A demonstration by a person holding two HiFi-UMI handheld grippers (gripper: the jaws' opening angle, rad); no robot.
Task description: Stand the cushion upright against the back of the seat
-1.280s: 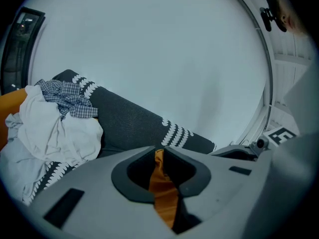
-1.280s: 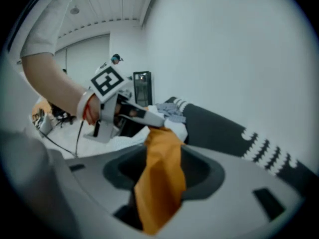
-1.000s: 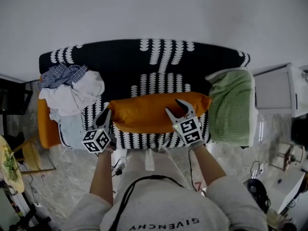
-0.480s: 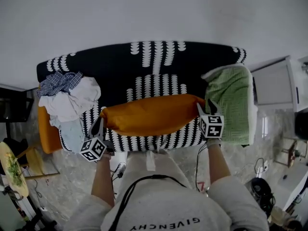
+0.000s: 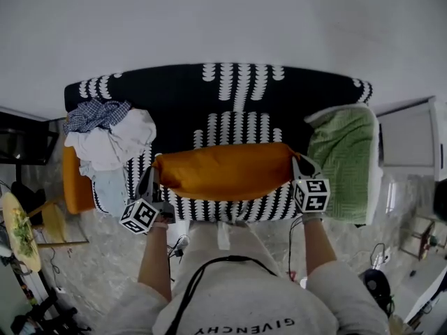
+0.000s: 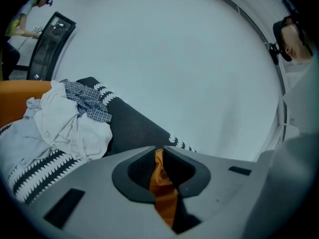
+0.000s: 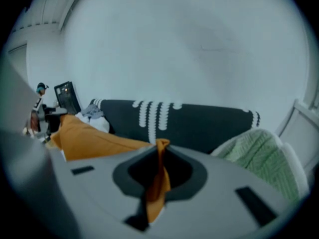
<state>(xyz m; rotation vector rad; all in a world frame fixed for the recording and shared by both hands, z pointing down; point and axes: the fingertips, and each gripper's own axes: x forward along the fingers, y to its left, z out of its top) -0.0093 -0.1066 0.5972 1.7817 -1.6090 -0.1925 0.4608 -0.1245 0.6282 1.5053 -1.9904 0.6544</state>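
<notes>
While the orange cushion (image 5: 223,169) lies along the sofa's (image 5: 237,89) front edge in the head view, the left gripper (image 5: 148,180) and the right gripper (image 5: 300,163) meet its ends. Left gripper view: the jaws pinch its corner. Right gripper view: the jaws, which have just been closing, pinch the other corner.

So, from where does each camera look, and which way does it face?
Head view: on the person's head, facing steeply down at the black-and-white sofa and orange cushion; forearms, left gripper and right gripper show.
Left gripper view: on the left gripper, facing the clothes pile and white wall; its jaws pinch cushion fabric.
Right gripper view: on the right gripper, facing the sofa back and green blanket; its jaws, which have just been closing, pinch a cushion corner.
Shared: all three show sofa and cushion.
</notes>
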